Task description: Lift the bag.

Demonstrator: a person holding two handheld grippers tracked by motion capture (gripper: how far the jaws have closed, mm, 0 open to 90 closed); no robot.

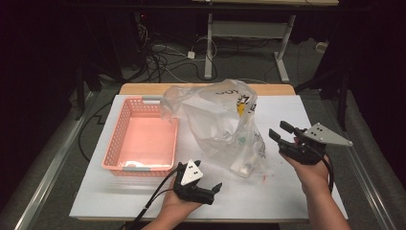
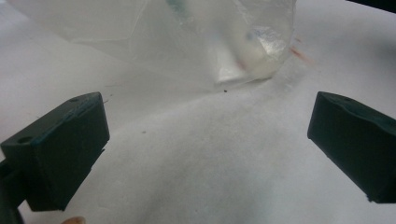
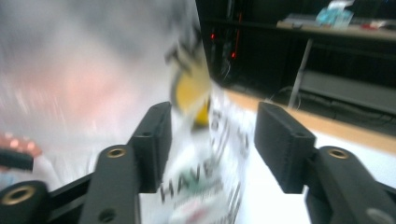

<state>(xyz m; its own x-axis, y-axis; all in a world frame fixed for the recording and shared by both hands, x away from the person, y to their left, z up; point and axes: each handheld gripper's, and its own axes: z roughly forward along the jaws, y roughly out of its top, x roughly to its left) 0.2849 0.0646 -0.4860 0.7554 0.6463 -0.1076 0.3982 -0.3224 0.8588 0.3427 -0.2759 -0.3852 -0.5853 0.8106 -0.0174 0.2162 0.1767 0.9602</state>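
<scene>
The bag (image 1: 220, 122), a clear plastic one with dark print and a yellow mark, stands crumpled near the middle of the white table (image 1: 287, 191), just right of the pink basket (image 1: 139, 139). Pale items lie inside the bag at its lower right corner. The left gripper (image 1: 214, 190) rests low at the near edge of the table, in front of the basket and bag, held in the left hand (image 1: 179, 203); its jaws are spread wide and grasp nothing. In the left gripper view the left gripper (image 2: 205, 140) points over bare table toward the bag (image 2: 187, 42), which lies ahead of it and apart from it. The right gripper (image 1: 280, 132) is raised at the right side of the bag, jaws apart and directed toward it. In the right gripper view the right gripper (image 3: 210, 140) is released, with the printed side of the bag (image 3: 201, 186) showing between its jaws; the blur does not show whether either jaw touches the plastic.
</scene>
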